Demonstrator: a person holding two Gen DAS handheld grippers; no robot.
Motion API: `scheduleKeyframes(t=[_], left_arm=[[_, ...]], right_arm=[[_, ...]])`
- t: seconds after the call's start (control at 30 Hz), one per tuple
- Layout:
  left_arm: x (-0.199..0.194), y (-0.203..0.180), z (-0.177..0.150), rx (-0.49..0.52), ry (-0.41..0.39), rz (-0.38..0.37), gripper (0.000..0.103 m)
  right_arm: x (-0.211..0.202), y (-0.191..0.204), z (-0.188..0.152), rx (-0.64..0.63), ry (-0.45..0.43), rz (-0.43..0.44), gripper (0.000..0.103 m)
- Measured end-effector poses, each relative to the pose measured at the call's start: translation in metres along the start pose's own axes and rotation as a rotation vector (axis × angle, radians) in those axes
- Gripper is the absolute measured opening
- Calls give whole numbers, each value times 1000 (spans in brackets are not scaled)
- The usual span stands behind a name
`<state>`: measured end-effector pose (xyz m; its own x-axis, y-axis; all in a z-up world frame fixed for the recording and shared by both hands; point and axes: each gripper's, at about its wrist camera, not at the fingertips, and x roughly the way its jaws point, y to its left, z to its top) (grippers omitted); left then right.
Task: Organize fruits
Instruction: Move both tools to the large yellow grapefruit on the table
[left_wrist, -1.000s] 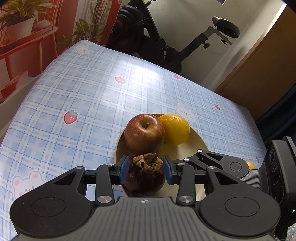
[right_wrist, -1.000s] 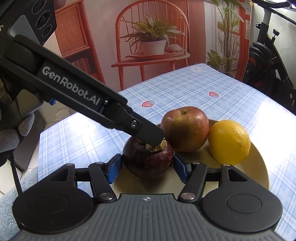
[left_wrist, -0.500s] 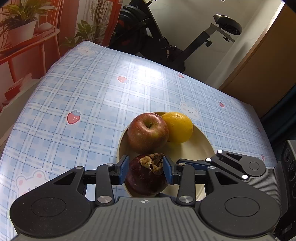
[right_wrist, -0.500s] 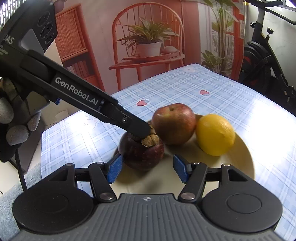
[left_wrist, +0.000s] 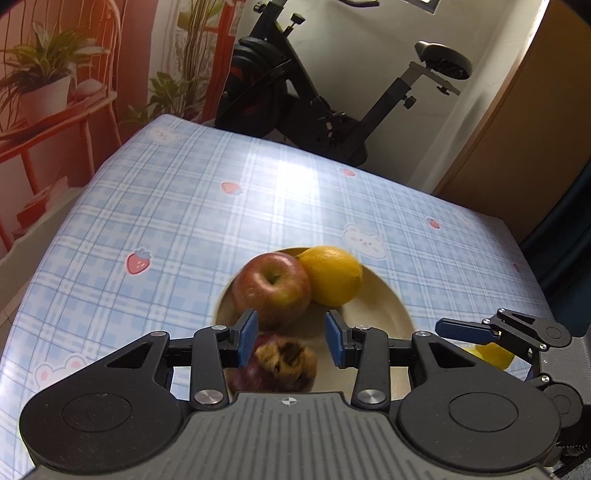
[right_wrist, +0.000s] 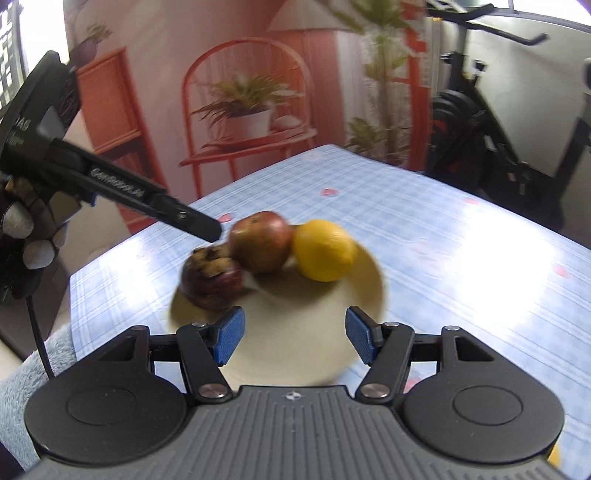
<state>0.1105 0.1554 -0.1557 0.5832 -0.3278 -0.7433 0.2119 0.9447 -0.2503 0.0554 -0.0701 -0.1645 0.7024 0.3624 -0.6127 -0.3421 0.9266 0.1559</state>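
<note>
Both our grippers, left (left_wrist: 290, 338) and right (right_wrist: 291, 339), are open and empty. The mangosteen (right_wrist: 211, 281) at the plate's (right_wrist: 295, 350) nine-o'clock rim could easily roll off if nudged.

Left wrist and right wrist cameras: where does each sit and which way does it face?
Left wrist: on the left gripper, looking down over the plate toward the exercise bike; its open jaws and the right gripper show.
Right wrist: on the right gripper, facing the plant backdrop; its open jaws, the left gripper and a gloved hand show.
Shared: plate, mangosteen, apple, lemon.
</note>
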Motion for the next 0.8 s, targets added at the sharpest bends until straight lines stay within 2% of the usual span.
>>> scheduleKeyframes(t=[0.33, 0.6, 0.8], left_arm=[[4, -65, -2, 78, -81, -36, 42], [14, -113, -12, 127, -100, -64, 42], [24, -134, -20, 163, -81, -86, 42]], right_arm=[[-52, -44, -18, 87, -45, -108, 64], [-82, -70, -36, 123, -65, -165, 64], [-96, -82, -51, 147, -71, -191, 64]])
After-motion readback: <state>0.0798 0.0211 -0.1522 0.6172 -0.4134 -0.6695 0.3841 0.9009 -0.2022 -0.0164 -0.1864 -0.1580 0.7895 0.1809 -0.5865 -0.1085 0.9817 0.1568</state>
